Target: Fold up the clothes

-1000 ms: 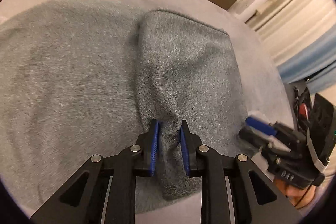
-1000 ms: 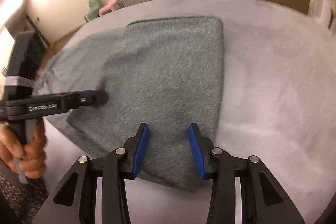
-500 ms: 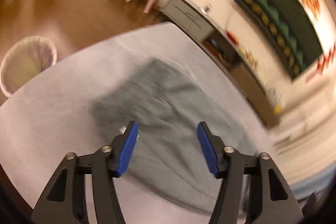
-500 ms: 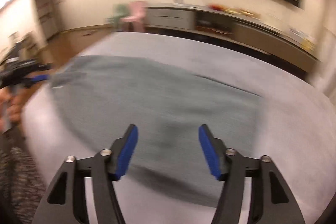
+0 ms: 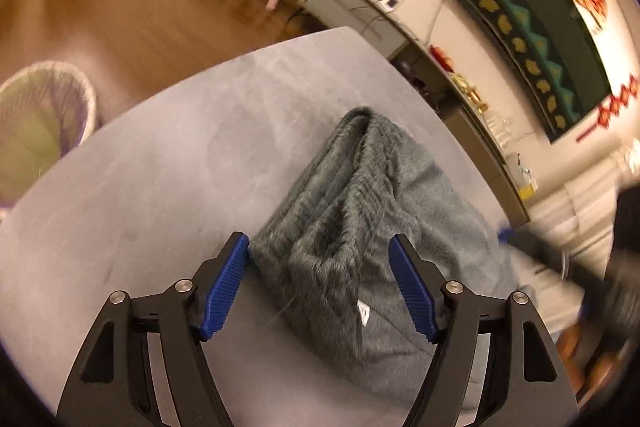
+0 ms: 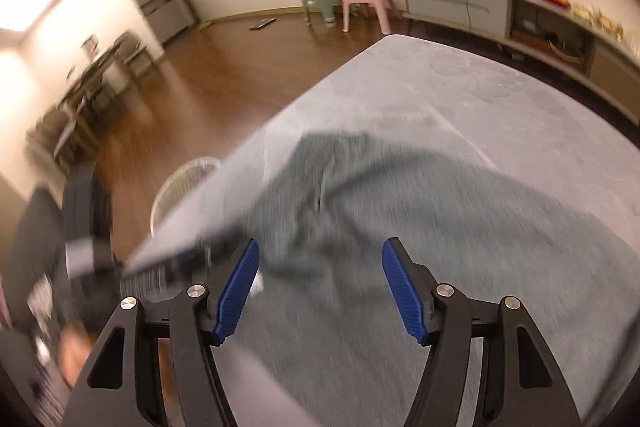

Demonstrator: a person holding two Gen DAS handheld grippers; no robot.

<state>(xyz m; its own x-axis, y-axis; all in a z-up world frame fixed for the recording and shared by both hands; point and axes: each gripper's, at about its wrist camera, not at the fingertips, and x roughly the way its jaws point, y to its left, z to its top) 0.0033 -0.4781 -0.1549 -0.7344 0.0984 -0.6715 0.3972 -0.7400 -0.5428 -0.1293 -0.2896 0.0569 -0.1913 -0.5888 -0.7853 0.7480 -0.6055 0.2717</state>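
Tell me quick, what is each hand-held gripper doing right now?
Left hand-held gripper: open, just widened, holding nothing; the grey garment lies between its fingers.
Right hand-held gripper: open, empty, above the garment.

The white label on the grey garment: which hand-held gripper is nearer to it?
Left. The left hand-held gripper hovers open, straddling the grey garment, with the white label between its fingers. The right hand-held gripper hovers open further along.

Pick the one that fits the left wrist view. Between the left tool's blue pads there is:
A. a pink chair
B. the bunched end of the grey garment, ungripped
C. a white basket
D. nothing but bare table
B: the left tool stands open, and the grey garment lies bunched between its pads, which do not press on it.
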